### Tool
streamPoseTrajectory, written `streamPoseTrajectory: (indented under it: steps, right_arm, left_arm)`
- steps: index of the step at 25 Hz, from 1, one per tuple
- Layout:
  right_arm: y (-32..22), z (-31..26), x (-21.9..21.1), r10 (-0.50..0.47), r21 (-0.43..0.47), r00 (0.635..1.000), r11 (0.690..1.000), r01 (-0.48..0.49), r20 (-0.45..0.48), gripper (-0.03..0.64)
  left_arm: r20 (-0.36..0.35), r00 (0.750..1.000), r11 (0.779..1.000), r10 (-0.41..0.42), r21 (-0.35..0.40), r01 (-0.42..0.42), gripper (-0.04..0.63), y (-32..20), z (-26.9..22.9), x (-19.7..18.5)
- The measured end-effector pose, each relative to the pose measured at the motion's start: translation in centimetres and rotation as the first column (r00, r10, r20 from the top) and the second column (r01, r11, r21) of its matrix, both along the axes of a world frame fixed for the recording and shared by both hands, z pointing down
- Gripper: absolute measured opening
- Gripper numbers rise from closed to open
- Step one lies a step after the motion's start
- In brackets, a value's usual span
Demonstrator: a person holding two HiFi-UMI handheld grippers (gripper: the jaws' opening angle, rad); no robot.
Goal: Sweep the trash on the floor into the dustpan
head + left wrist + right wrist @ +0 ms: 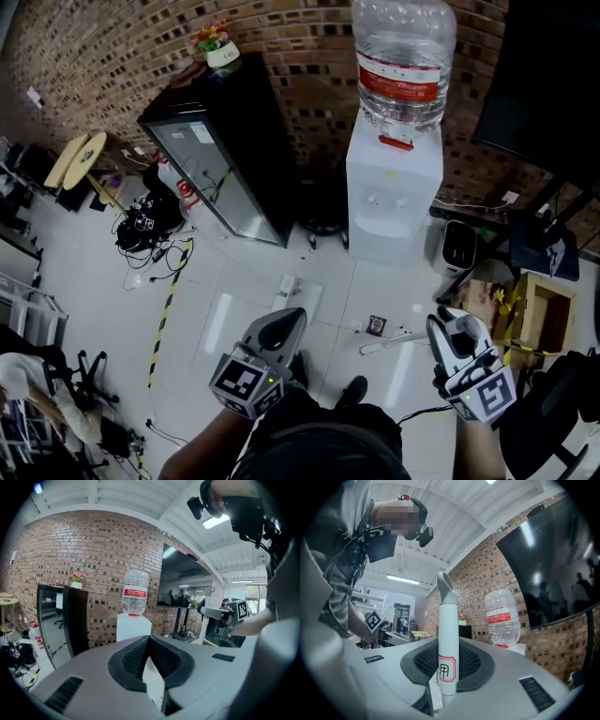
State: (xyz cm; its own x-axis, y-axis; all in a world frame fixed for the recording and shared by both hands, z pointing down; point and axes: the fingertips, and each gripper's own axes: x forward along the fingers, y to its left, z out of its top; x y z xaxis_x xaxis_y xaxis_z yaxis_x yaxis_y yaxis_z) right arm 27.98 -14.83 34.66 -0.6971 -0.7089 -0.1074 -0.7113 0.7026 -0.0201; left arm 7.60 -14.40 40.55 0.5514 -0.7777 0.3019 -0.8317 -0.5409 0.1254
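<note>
A small dark piece of trash (pixel 376 325) lies on the white tiled floor in front of the water dispenser, with tiny scraps (pixel 418 308) near it. My right gripper (pixel 450 328) (pixel 447 656) is shut on a white handle (pixel 446 630) with a grey tip and a red-framed label. In the head view the handle (pixel 394 343) sticks out to the left above the floor. My left gripper (pixel 281 328) (pixel 149 641) hovers left of the trash with its jaw tips touching. Something white shows low between its pads, and I cannot tell what. No dustpan shows.
A white water dispenser (pixel 394 187) with a big bottle stands against the brick wall, a black glass-door cabinet (pixel 225 141) to its left. Cables (pixel 150 244) and striped tape (pixel 169 309) lie on the left; a cardboard box (pixel 539 314) sits on the right. My shoes (pixel 352 389) are below.
</note>
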Motion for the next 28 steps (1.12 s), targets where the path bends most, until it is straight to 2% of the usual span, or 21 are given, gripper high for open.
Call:
streamPoseTrajectory:
  steps: [7, 13, 16, 20, 28]
  right_arm:
    - [-3.0, 5.9, -1.5, 0.142, -0.070, 0.988, 0.987, -0.146, -0.060, 0.081]
    - [-4.7, 10.6, -3.2, 0.305, -0.120, 0.946, 0.941, -0.318, -0.110, 0.075]
    - [-5.1, 12.4, -3.1, 0.397, -0.145, 0.909, 0.899, -0.412, -0.124, 0.074]
    - [-4.0, 14.5, -3.0, 0.522, -0.187, 0.843, 0.822, -0.537, -0.129, 0.072]
    - [-3.0, 18.6, -4.4, 0.672, -0.224, 0.714, 0.679, -0.700, -0.196, 0.071]
  left_arm:
    - [-0.001, 1.000, 1.000, 0.010, -0.011, -0.010, 0.005, -1.5, 1.7, -4.3]
    - [0.020, 0.999, 0.998, 0.046, -0.036, -0.045, 0.005, -3.2, 3.4, -9.2]
    - [0.018, 0.996, 0.995, 0.085, -0.051, -0.084, 0.005, -4.2, 4.2, -10.9]
    - [0.014, 0.993, 0.992, 0.118, -0.055, -0.117, 0.005, -5.4, 4.7, -13.7]
    - [0.012, 0.971, 0.969, 0.240, -0.059, -0.239, 0.005, -7.8, 5.9, -15.7]
